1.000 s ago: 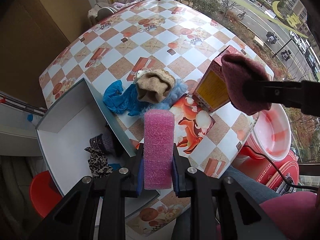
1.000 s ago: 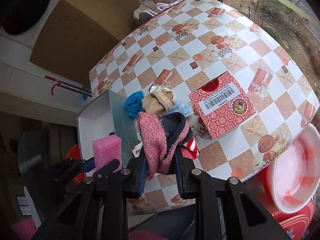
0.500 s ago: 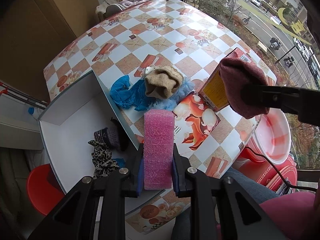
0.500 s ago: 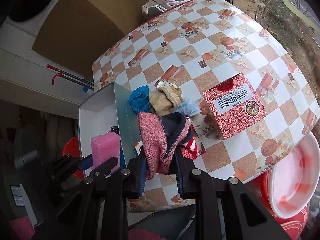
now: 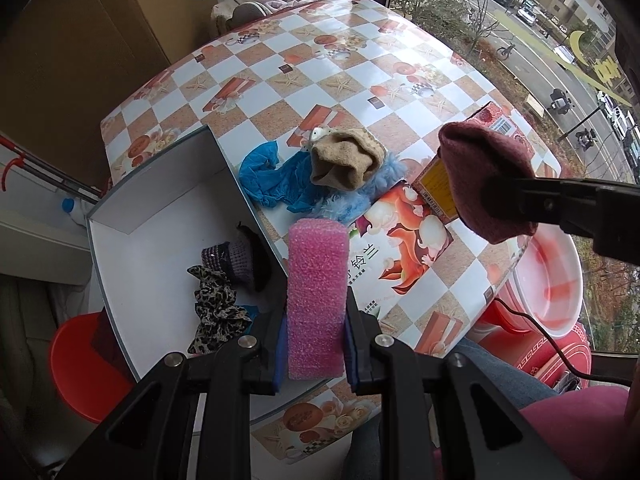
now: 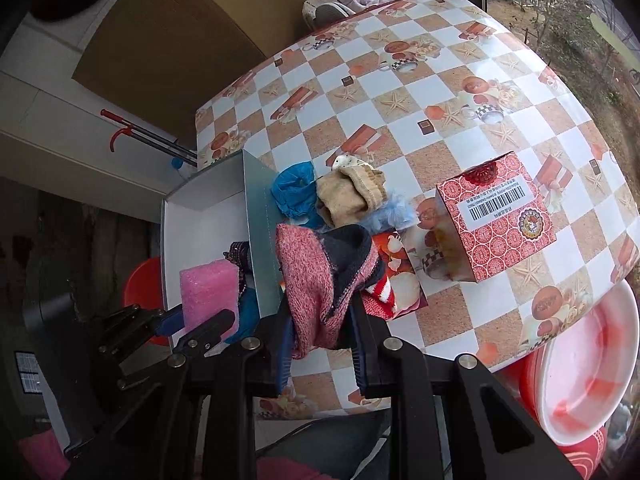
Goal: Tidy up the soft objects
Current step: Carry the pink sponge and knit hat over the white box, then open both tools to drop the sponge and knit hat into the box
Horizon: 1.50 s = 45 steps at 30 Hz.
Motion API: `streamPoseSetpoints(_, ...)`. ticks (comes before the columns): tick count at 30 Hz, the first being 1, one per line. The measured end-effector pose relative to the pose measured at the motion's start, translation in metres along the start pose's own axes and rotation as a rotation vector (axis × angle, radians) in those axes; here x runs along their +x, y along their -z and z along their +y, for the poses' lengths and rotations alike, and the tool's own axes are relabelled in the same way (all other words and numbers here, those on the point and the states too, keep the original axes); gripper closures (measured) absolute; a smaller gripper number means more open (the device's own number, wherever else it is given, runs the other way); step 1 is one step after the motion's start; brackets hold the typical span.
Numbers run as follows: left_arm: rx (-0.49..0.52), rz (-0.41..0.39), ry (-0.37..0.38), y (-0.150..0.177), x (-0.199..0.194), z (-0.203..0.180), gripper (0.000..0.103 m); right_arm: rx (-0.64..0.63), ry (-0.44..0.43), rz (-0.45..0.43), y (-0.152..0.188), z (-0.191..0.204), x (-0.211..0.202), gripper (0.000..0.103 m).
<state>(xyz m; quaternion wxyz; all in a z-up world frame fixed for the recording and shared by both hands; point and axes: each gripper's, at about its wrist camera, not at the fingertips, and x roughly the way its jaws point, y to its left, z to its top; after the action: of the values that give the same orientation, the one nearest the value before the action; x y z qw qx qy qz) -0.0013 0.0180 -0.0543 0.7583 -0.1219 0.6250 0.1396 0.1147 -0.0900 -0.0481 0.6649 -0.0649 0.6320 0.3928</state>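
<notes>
My left gripper [image 5: 316, 334] is shut on an upright pink foam block [image 5: 317, 300], held over the right wall of a white box [image 5: 160, 216] at the table's left edge. Inside the box lie a leopard-print cloth [image 5: 216, 308] and a dark knit piece [image 5: 230, 262]. My right gripper [image 6: 320, 332] is shut on a red knit sock with a navy cuff [image 6: 320, 280], above the table's near edge. On the table beside the box sit a blue cloth [image 5: 272, 180], a tan sock [image 5: 344, 164] and a light blue fluffy piece [image 5: 356, 198].
A red patterned carton [image 6: 496, 216] stands on the checkered table [image 6: 400, 92], with a printed red card [image 5: 404, 248] lying near it. A red and white basin [image 6: 580, 360] sits below the table's right edge. A red stool [image 5: 76, 364] is under the box. A person's legs are at the bottom.
Both grippers have shifted a little leftward toward the white box, each still clamped on its item. More of the box's inside shows in the left wrist view.
</notes>
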Motion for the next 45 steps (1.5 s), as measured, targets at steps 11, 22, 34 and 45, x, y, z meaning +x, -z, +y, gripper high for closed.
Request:
streamPoseSetpoints(11, -0.006, 0.012, -0.02, -0.001, 0.001, 0.011, 0.078, -0.021, 0.0, -0.016, 0.004, 0.01, -0.001, 0.077)
streamPoseSetpoints(22, -0.074, -0.015, -0.011, 0.01, -0.001, 0.024, 0.078, -0.058, 0.014, 0.028, 0.012, 0.021, 0.009, 0.077)
streamPoseSetpoints(34, -0.279, -0.03, -0.013, 0.04, 0.003, 0.064, 0.078, -0.19, 0.026, 0.149, 0.017, 0.05, 0.037, 0.077)
streamPoseSetpoints(45, -0.402, -0.016, -0.041, 0.064, 0.015, 0.095, 0.078, -0.364, 0.034, 0.24, 0.011, 0.098, 0.068, 0.077)
